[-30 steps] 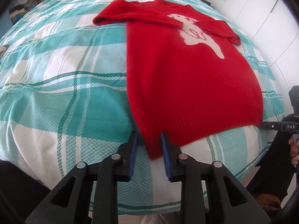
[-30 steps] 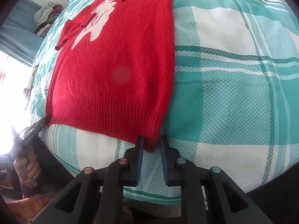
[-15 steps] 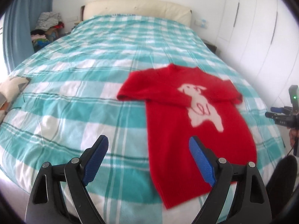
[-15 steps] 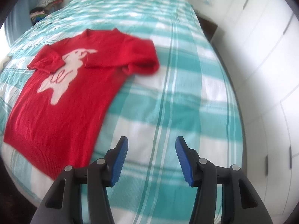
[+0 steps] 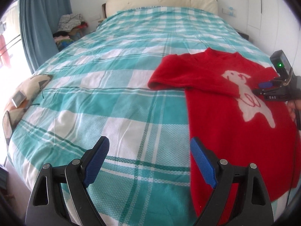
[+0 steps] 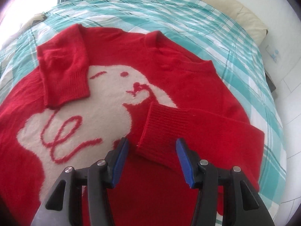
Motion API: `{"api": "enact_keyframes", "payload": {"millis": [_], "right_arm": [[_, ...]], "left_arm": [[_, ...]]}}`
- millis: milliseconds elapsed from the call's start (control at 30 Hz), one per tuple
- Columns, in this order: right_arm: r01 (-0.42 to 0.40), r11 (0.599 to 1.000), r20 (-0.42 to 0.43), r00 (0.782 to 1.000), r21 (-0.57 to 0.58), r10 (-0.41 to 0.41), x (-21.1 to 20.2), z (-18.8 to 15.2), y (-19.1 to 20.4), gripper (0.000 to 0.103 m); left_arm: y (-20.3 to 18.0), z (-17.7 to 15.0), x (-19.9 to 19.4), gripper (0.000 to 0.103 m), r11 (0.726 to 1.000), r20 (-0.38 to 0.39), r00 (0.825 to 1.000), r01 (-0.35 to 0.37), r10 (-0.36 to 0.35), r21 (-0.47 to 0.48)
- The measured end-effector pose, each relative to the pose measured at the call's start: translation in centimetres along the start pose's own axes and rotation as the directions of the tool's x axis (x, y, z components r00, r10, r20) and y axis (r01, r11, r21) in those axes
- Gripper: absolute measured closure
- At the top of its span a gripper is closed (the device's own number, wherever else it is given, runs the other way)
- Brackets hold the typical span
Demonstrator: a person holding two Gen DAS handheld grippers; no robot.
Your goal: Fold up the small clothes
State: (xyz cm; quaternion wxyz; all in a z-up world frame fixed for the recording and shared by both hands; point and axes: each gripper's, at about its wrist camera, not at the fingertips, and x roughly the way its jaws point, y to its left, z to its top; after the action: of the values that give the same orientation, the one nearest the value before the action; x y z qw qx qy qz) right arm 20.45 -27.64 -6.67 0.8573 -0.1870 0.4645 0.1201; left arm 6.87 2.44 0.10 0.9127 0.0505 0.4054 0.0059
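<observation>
Since both sleeves are already laid in over the chest, I'd guess the step in hand is tidying the right sleeve cuff (image 6: 160,130) before folding the body up. To do it well, I'd come down straight over the ribbed end, pinch only that top layer, and pull it flat without dragging the front panel along. Knit this fuzzy probably clings to itself, so a slow lift beats a yank.

The red sweater (image 6: 188,86) lies face up on the plaid bedspread (image 5: 112,86), neck toward the headboard (image 5: 160,0), white animal design showing. The right gripper (image 6: 151,158) hangs right over the sweater with its jaws moderately spread and nothing in them, and the cuff sits just ahead, between the two blue pads. The other folded sleeve (image 6: 64,69) lies well off to its left.

The left gripper (image 5: 148,162) is wide open and empty too, above bare bedspread, with the sweater's edge just beside its right finger. From that view you can also spot the right gripper over the chest area.
</observation>
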Motion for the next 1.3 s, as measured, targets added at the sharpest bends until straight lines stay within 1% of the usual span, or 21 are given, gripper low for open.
{"api": "enact_keyframes", "payload": {"millis": [33, 67, 100, 133, 200, 233, 300, 400, 467, 500, 533, 600, 667, 800, 900, 967, 1033, 1067, 1200, 1267, 1300], "right_arm": [[0.001, 0.999, 0.005, 1.0, 0.039, -0.001, 0.0, 0.0, -0.8, 0.076], [0.026, 0.996, 0.014, 1.0, 0.083, -0.028, -0.3, -0.1, -1.8, 0.091], [0.016, 0.99, 0.039, 0.999, 0.141, -0.022, -1.2, -0.2, -3.1, 0.096], [0.008, 0.98, 0.075, 0.997, 0.197, -0.023, -2.4, -0.5, -4.7, 0.096], [0.04, 0.949, 0.126, 0.989, 0.314, -0.083, -5.2, -1.8, -8.7, 0.096], [0.059, 0.92, 0.142, 0.982, 0.387, -0.122, -6.7, -2.9, -11.2, 0.096], [0.109, 0.831, 0.151, 0.962, 0.546, -0.226, -9.9, -5.9, -16.4, 0.096], [0.187, 0.639, 0.109, 0.912, 0.747, -0.394, -14.5, -12.1, -22.5, 0.096], [0.212, 0.508, 0.057, 0.885, 0.835, -0.462, -16.5, -16.2, -24.9, 0.096], [0.21, 0.459, 0.036, 0.882, 0.863, -0.471, -16.9, -18.0, -25.6, 0.096], [0.205, 0.42, 0.02, 0.882, 0.884, -0.471, -17.1, -19.7, -26.1, 0.096], [0.203, 0.367, -0.009, 0.884, 0.908, -0.467, -17.0, -22.5, -26.6, 0.096], [0.164, 0.32, -0.018, 0.91, 0.933, -0.414, -16.7, -24.2, -27.2, 0.096], [0.126, 0.228, -0.035, 0.931, 0.965, -0.364, -17.0, -26.8, -28.1, 0.096], [0.097, 0.102, -0.067, 0.963, 0.99, -0.259, -15.5, -30.0, -28.3, 0.096], [0.071, 0.073, -0.054, 0.975, 0.995, -0.213, -14.7, -31.1, -28.3, 0.096], [0.03, 0.069, -0.015, 0.979, 0.997, -0.206, -14.6, -31.4, -28.4, 0.095], [-0.002, 0.054, 0.013, 0.979, 0.999, -0.204, -14.7, -31.8, -28.5, 0.094], [-0.151, -0.049, 0.139, 0.97, 0.987, -0.198, -14.7, -33.5, -28.5, 0.081], [-0.189, -0.071, 0.172, 0.966, 0.979, -0.195, -14.6, -33.8, -28.5, 0.078], [-0.188, -0.069, 0.172, 0.967, 0.98, -0.188, -14.4, -33.7, -28.6, 0.078]], "left_arm": [[0.1, 0.1, 0.4, 0.014, 1.0, -0.017, 1.0, 0.012, -0.012, -0.006], [0.1, 0.1, 0.6, 0.014, 1.0, -0.033, 0.999, 0.024, -0.025, -0.013], [0.1, 0.1, 0.8, 0.014, 0.999, -0.045, 0.998, 0.037, -0.038, -0.019], [0.1, 0.1, 0.9, 0.014, 0.999, -0.053, 0.997, 0.047, -0.048, -0.023], [0.0, 0.1, 0.8, 0.014, 0.998, -0.055, 0.997, 0.053, -0.054, -0.025], [0.0, 0.1, 0.7, 0.014, 0.998, -0.051, 0.997, 0.05, -0.051, -0.023], [0.0, 0.1, 0.4, 0.014, 0.999, -0.043, 0.998, 0.043, -0.044, -0.025], [0.4, 0.2, 0.4, 0.014, 0.998, -0.044, 0.998, 0.042, -0.044, -0.045], [0.6, 0.1, 0.6, 0.014, 0.997, -0.055, 0.997, 0.045, -0.049, -0.062], [0.7, 0.1, 0.8, 0.014, 0.996, -0.064, 0.997, 0.048, -0.053, -0.07], [0.9, 0.0, 1.0, 0.014, 0.996, -0.073, 0.996, 0.052, -0.057, -0.079], [1.0, -0.1, 1.3, 0.014, 0.994, -0.09, 0.994, 0.055, -0.063, -0.09], [1.1, -0.3, 1.6, 0.014, 0.994, -0.103, 0.993, 0.051, -0.061, -0.094], [1.3, -0.4, 1.6, 0.014, 0.994, -0.111, 0.992, 0.042, -0.054, -0.102], [1.3, -0.5, 1.8, 0.014, 0.994, -0.124, 0.991, 0.038, -0.051, -0.101], [1.2, -0.6, 2.0, 0.014, 0.994, -0.135, 0.989, 0.044, -0.057, -0.098], [1.1, -0.7, 1.9, 0.014, 0.994, -0.136, 0.989, 0.048, -0.06, -0.094], [1.0, -0.7, 1.9, 0.014, 0.995, -0.133, 0.989, 0.046, -0.058, -0.089], [0.8, -0.7, 1.8, 0.014, 0.996, -0.126, 0.991, 0.036, -0.045, -0.077], [0.8, -0.7, 1.8, 0.014, 0.996, -0.129, 0.99, 0.038, -0.048, -0.078], [0.7, -0.7, 1.8, 0.014, 0.996, -0.13, 0.99, 0.038, -0.048, -0.076]]}}
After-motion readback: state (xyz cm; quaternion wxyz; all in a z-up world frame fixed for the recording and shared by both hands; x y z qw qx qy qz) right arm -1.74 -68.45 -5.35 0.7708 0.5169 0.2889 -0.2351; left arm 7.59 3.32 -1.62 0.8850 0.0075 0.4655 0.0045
